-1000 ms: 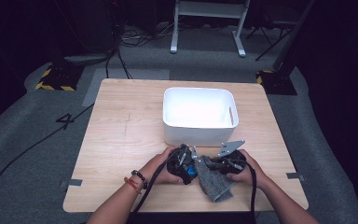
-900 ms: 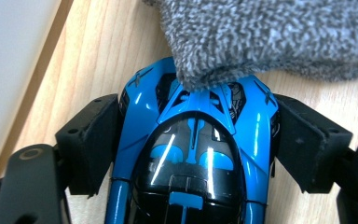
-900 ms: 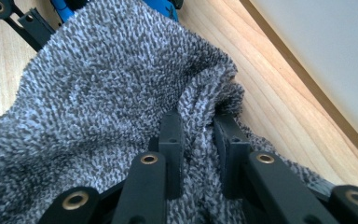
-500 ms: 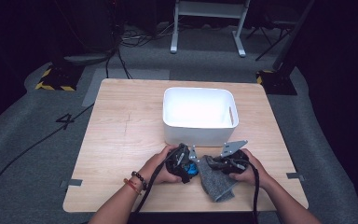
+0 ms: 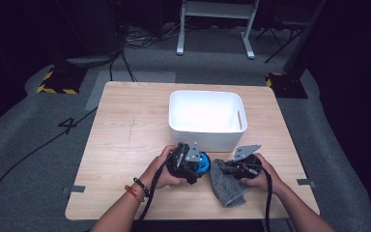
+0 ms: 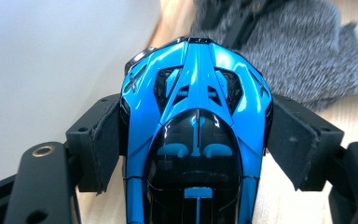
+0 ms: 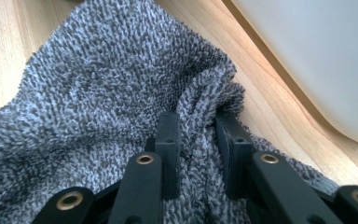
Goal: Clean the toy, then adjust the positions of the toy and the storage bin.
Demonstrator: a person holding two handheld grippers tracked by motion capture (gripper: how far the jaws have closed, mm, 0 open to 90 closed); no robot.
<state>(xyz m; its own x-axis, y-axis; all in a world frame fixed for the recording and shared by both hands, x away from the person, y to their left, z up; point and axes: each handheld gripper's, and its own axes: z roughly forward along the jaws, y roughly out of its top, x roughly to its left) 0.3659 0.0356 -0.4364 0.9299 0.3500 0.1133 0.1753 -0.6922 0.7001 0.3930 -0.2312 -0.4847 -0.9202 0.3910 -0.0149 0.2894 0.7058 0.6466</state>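
On the near part of the wooden table (image 5: 125, 125), the left gripper (image 5: 192, 164) is held by the person's left hand (image 5: 162, 169), which wears dark and red bracelets (image 5: 136, 188) at the wrist. This gripper is closed on a shiny blue and black toy car (image 6: 196, 135). In the left gripper view the car sits between the two black jaws, and the pads (image 6: 107, 149) press on both of its sides, with one end of the car pointing away from the camera. In the high view the toy car (image 5: 202, 163) shows as a small blue spot at the right side of the left gripper, just near the front wall of the white bin (image 5: 206, 137). To the right of the car lies a grey knitted cloth (image 5: 224, 186), flat on the table, and it reaches toward the near edge. The right gripper (image 5: 232, 168), held by the right hand (image 5: 261, 175), meets the far left part of this cloth. In the right gripper view the jaws stand close together and pinch a raised fold of the cloth (image 7: 98, 93) between them, so this gripper is clamped on the cloth. The wall of the bin (image 7: 317, 60) is seen just beside, at the right of that view. The car and the cloth lie near each other between the two grippers; I cannot tell if they touch.
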